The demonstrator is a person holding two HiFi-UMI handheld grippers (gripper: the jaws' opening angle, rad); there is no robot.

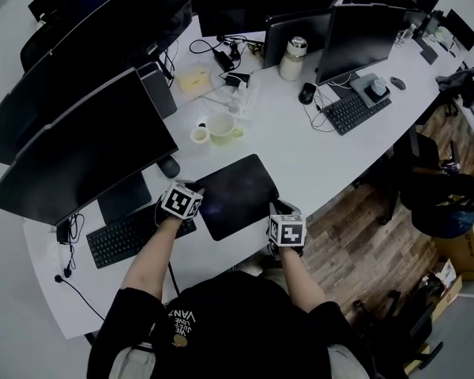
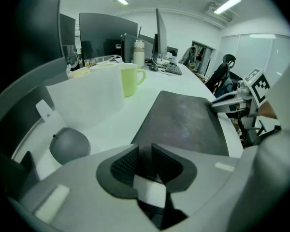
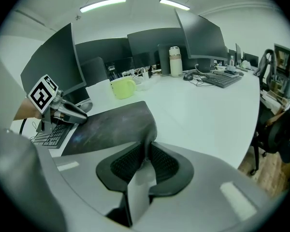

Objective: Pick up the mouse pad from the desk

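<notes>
Left gripper [image 2: 144, 152] and right gripper [image 3: 147, 150] jaws both pinch the mouse pad [image 1: 238, 189] edges. It's mostly flat on the table [image 1: 320, 158], so the lift's still left.

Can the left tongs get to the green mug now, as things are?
Probably not at once: the left tongs are shut on the mouse pad. The desk up to the green mug looks free.

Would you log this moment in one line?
left gripper: grips mouse pad | right gripper: grips mouse pad | mouse pad: on desk
</notes>
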